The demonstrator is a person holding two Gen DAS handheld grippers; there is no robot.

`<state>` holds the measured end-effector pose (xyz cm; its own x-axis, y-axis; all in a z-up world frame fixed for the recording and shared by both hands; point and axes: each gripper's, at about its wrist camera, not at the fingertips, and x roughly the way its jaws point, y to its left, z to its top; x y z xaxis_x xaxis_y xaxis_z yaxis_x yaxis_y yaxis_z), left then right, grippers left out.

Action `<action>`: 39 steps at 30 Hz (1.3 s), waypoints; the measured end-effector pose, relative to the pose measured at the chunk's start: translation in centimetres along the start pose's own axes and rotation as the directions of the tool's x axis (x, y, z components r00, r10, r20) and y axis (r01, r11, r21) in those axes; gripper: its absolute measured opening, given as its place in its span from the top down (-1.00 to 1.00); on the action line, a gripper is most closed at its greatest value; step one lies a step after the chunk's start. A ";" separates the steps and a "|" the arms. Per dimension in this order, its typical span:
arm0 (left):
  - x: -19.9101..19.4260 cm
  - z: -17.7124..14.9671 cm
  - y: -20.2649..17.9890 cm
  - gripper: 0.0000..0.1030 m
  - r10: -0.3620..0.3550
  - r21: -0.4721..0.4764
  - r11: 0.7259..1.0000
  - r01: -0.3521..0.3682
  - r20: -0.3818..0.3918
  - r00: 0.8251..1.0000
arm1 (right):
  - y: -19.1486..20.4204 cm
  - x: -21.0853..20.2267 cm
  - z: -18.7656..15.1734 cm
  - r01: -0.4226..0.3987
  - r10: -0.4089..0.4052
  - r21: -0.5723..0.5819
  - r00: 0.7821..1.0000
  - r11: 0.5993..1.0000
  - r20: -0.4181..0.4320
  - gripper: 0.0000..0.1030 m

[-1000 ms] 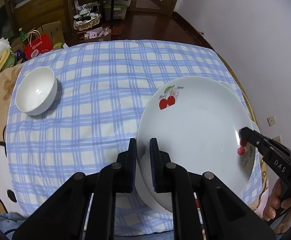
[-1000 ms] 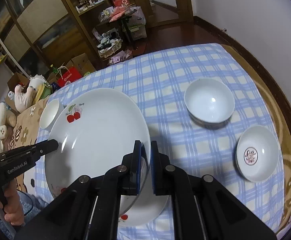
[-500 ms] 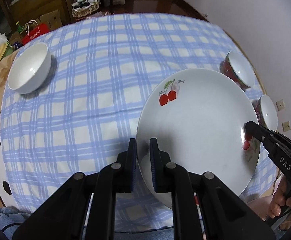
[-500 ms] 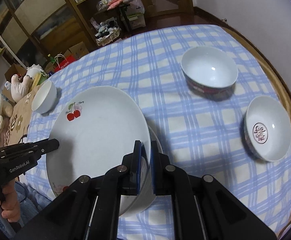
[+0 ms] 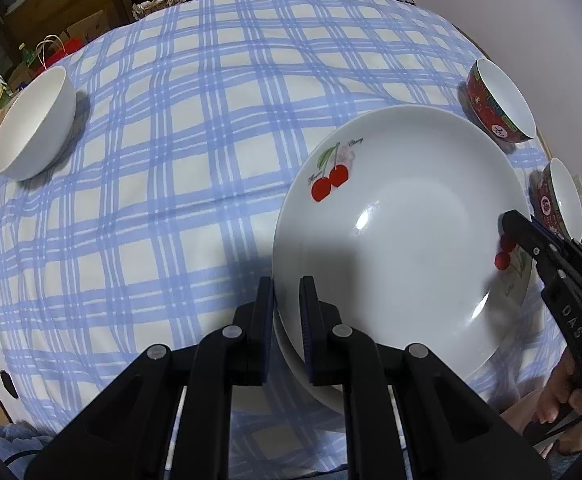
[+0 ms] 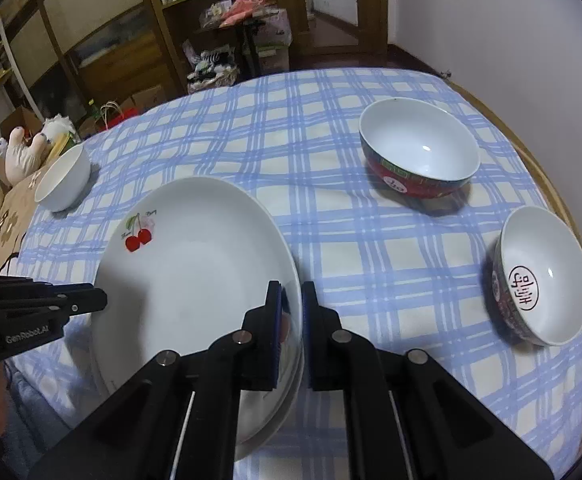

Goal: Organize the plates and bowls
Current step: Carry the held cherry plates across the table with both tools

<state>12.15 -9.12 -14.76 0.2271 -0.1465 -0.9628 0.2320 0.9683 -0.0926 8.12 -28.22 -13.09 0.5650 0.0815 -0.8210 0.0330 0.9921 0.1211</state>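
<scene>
cherry plate [image 5: 403, 240]: being held by its rim on 2 opposite sides, low over a 2nd white plate [image 6: 279, 412] whose edge is peeking out beneath; near edge of the checked tablecloth [image 5: 171, 160].
L gripper [image 5: 287, 308]: fingers clamping the plate's left rim, closed tight on it.
R gripper [image 6: 291, 312]: pinching the right rim, likewise closed on it.
why 2 grips: wide, shallow plate; likely being kept level w/ opposing holds so it is nesting square on the one below.
vs 1 s ago: both grippers are coming down w/ the plate; tablecloth is looking nearer, the plate beneath is now mostly covered.
other dishes: white bowl [image 5: 35, 120] sitting well apart at far left; red-sided bowl [image 6: 419, 152] and a smaller red bowl w/ a character stamp [image 6: 539, 276] waiting on the right, apart from each other.
step: stacking plates, prob. nearly set down; bowls not yet grouped.
</scene>
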 end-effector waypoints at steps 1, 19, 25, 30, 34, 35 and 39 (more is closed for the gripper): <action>-0.1 0.1 0.0 0.76 -0.002 0.000 1.000 0.002 0.004 1.000 | -0.1 0.1 -0.2 0.004 -0.004 -0.002 1.000 1.000 0.007 0.79; 0.5 0.1 0.8 0.77 -0.041 -0.022 0.999 0.041 0.019 0.999 | -0.7 1.1 -1.4 -0.023 0.024 0.053 1.000 0.998 -0.011 0.76; 0.5 -0.9 1.0 0.70 -0.041 -0.037 0.998 0.042 0.038 0.998 | -0.5 1.1 -1.5 -0.003 0.004 0.054 1.000 0.999 -0.008 0.76; 0.5 -1.1 1.3 0.67 -0.049 -0.055 0.997 0.052 0.047 0.998 | -0.7 1.2 -1.6 -0.008 0.010 0.089 1.000 0.996 -0.014 0.74; 0.5 -1.1 1.4 0.64 -0.050 -0.051 0.997 0.052 0.044 0.998 | -0.5 1.8 -1.7 -0.002 0.006 0.078 0.999 0.997 -0.044 0.64; 0.6 -1.0 1.3 0.62 -0.047 -0.050 0.998 0.049 0.045 0.998 | -0.4 1.9 -1.7 0.000 0.004 0.077 0.999 0.997 -0.048 0.62; 0.8 -1.1 1.2 0.58 -0.043 -0.036 0.998 0.045 0.043 0.998 | 0.1 1.8 -1.8 0.024 -0.021 0.061 0.999 0.998 -0.047 0.61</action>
<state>11.59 -7.91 -15.90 0.2573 -0.1965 -0.9461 0.2080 0.9674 -0.1444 7.63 -27.82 -15.59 0.5250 0.0649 -0.8486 0.0967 0.9861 0.1352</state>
